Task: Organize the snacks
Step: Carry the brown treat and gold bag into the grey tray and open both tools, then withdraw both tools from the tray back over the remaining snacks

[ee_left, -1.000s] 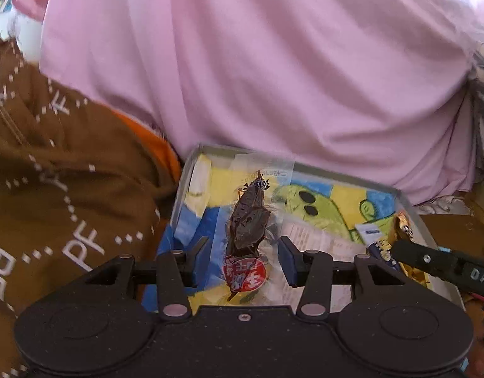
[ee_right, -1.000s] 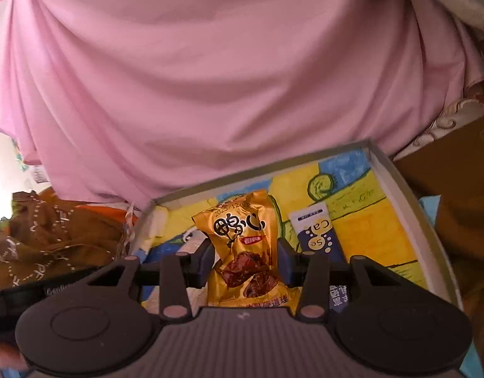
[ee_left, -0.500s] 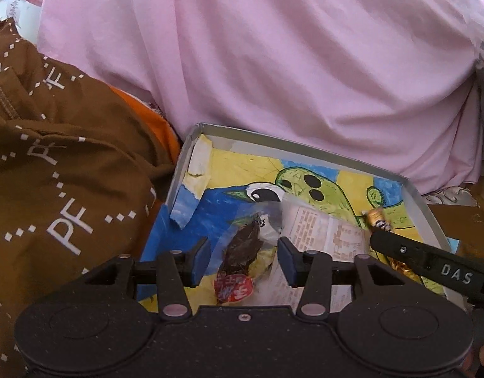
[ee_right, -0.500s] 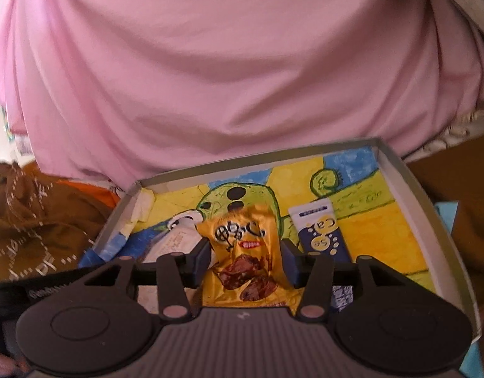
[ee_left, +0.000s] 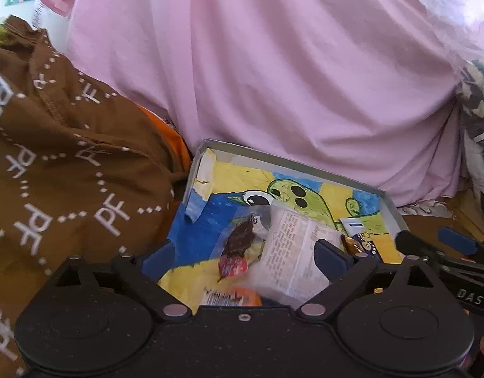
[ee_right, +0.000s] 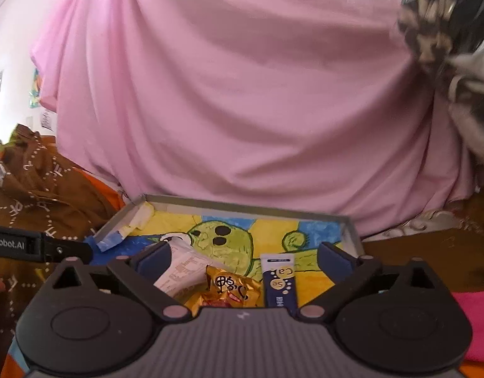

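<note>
Gaping wide, left gripper [ee_left: 243, 253]: both blue-padded jaws stand far apart at lower centre of the left wrist view, holding nothing.
Between its jaws: a clear plastic packet with a dark dried snack and a red round label [ee_left: 237, 245] lies loose on the tray floor, partly over a white printed paper packet [ee_left: 292, 252] just to its right.
Near edge: an orange-and-white wrapper [ee_left: 232, 296] peeks out just above the gripper body.
Right gripper [ee_right: 244, 263]: jaws also spread wide at lower centre of the right wrist view, gripping nothing.
Between its jaws: a gold foil snack bag with black characters [ee_right: 231, 289] lies flat in the tray, with a blue-and-white tube with yellow circles [ee_right: 279, 283] just to its right and the white packet to its left.
Tray: a shallow grey box with a yellow, blue and green cartoon drawing on its floor [ee_right: 242, 206] holds all the snacks.
Surroundings: a pink draped cloth [ee_left: 273, 63] fills the upper frame; a brown fabric with white lettering [ee_left: 53, 163] lies at left.
</note>
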A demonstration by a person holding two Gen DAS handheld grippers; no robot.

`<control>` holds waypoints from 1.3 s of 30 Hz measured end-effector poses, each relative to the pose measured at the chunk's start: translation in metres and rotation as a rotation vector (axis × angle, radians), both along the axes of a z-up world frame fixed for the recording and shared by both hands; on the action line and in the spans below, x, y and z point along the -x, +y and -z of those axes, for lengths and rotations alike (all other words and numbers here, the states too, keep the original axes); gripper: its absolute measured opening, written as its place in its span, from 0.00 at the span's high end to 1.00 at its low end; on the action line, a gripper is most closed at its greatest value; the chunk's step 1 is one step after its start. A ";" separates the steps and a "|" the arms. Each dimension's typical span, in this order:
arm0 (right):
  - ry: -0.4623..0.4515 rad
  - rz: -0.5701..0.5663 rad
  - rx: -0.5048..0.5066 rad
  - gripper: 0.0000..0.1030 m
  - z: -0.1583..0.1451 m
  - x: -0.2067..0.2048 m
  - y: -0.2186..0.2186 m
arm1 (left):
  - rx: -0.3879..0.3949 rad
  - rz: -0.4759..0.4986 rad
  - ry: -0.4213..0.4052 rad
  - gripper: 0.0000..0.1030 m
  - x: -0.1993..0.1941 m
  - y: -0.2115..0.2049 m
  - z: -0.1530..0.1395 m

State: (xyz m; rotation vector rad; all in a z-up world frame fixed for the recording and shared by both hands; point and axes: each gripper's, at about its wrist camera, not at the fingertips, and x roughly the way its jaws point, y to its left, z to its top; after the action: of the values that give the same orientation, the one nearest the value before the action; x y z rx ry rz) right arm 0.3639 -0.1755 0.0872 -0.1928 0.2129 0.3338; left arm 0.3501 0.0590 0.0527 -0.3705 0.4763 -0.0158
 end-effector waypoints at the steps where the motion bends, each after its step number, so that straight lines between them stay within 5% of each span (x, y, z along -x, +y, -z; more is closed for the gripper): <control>1: -0.010 -0.001 0.003 0.00 -0.003 0.007 -0.002 | 0.001 0.001 -0.001 0.06 0.006 0.000 -0.003; 19: -0.063 0.030 -0.045 0.00 -0.029 0.118 -0.043 | -0.042 0.026 -0.036 0.01 0.118 -0.023 -0.031; 28: -0.053 0.067 0.019 0.00 -0.010 0.179 -0.055 | -0.084 0.068 -0.031 0.01 0.168 -0.044 -0.022; 39: 0.036 0.116 -0.035 0.00 0.018 0.229 -0.060 | -0.137 0.047 -0.022 0.01 0.222 -0.053 0.002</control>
State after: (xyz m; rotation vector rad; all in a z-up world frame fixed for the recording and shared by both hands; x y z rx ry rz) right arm 0.1345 -0.2351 0.0687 -0.1396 0.2523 0.2256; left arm 0.1285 0.0057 0.0510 -0.2240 0.4614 -0.0328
